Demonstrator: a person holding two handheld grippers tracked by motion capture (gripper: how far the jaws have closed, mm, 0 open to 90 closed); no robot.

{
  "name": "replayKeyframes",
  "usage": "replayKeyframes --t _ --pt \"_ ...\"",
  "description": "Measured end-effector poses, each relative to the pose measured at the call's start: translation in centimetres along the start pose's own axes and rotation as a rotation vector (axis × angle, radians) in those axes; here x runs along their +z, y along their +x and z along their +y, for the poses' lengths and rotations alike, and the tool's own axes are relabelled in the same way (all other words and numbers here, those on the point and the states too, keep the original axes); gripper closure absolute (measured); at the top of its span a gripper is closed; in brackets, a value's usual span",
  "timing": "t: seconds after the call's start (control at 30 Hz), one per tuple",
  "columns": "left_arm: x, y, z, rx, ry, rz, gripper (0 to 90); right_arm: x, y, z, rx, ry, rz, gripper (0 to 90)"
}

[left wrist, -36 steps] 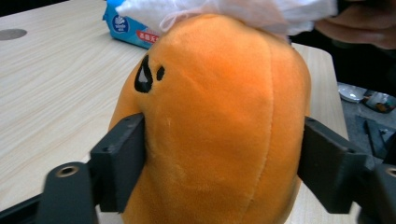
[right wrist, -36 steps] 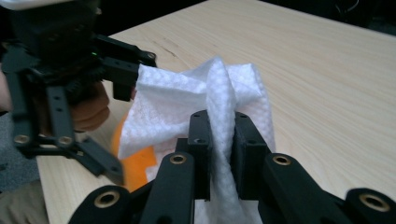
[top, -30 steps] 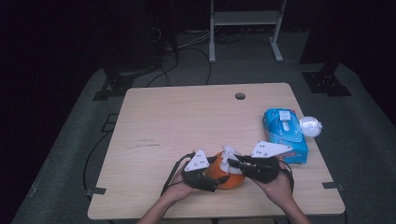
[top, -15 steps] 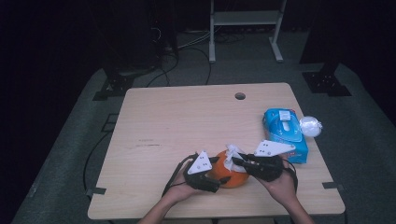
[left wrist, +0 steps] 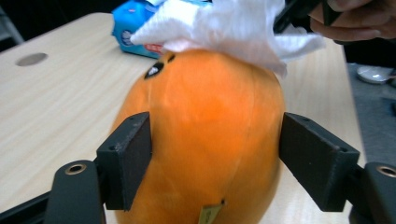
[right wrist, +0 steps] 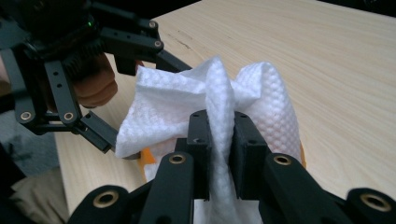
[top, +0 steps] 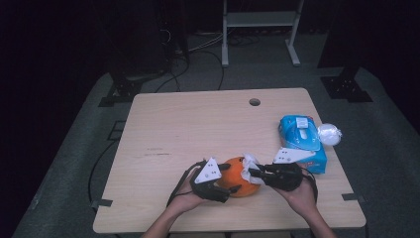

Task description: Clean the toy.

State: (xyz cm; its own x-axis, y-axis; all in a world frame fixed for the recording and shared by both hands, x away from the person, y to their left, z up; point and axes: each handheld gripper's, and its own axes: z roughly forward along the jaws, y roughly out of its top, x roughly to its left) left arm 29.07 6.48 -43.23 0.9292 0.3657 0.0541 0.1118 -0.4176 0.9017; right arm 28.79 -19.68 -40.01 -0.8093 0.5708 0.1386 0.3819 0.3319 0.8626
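Observation:
An orange plush toy [top: 236,176] stands near the table's front edge. My left gripper [top: 233,177] holds it from the left. In the left gripper view the toy [left wrist: 210,130] sits between the jaws with both pads against its sides. These jaws have just been opening a little, and the toy is still between them. My right gripper [top: 251,172] comes in from the right, shut on a white tissue [top: 250,162]. The tissue [left wrist: 224,23] lies on the toy's top. In the right gripper view the pads pinch a fold of the tissue [right wrist: 168,112].
A blue pack of wipes [top: 302,141] lies at the table's right side, close behind my right hand. A white round thing [top: 329,134] sits just beyond it at the table's edge. A cable hole [top: 254,102] is at the far side of the wooden table [top: 198,124].
The right gripper has slid the tissue slightly rightward over the toy's top. The left hand has stayed in place around the toy.

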Motion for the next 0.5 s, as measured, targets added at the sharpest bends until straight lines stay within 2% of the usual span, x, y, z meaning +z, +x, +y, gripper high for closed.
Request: replayKeyframes --t 0.07,0.13,0.2,0.27,0.33,0.4,0.43,0.5 --pt "0.2 -0.2 -0.2 0.011 0.005 -0.002 23.8 -0.5 -0.3 -0.1 0.018 -0.016 -0.004 78.3" --pt "0.6 -0.6 -0.3 0.024 0.015 -0.01 23.9 -0.9 -0.5 0.1 0.029 -0.038 -0.038 78.2" --pt "0.7 -1.1 -0.1 0.032 0.007 -0.062 24.4 -1.1 -0.7 0.2 0.043 -0.048 -0.06 78.2" --pt "0.7 -1.5 0.1 0.045 0.004 -0.075 24.3 -0.9 -0.8 0.0 0.055 -0.044 -0.077 78.3" --pt "0.6 -1.5 0.3 0.031 -0.003 -0.078 20.0 -0.5 -0.8 -0.4 0.063 -0.009 -0.065 78.3" --pt "0.4 -1.3 0.6 0.014 -0.016 -0.069 17.7 -0.1 -0.9 -0.6 0.077 0.028 -0.024 78.2" --pt "0.3 -1.0 0.7 0.002 -0.024 -0.061 17.1 0.0 -0.9 -0.7 0.079 0.038 0.0 78.2" --pt "0.3 -0.9 0.7 -0.005 -0.025 -0.063 17.2 0.0 -0.8 -0.8 0.077 0.047 0.011 78.2"
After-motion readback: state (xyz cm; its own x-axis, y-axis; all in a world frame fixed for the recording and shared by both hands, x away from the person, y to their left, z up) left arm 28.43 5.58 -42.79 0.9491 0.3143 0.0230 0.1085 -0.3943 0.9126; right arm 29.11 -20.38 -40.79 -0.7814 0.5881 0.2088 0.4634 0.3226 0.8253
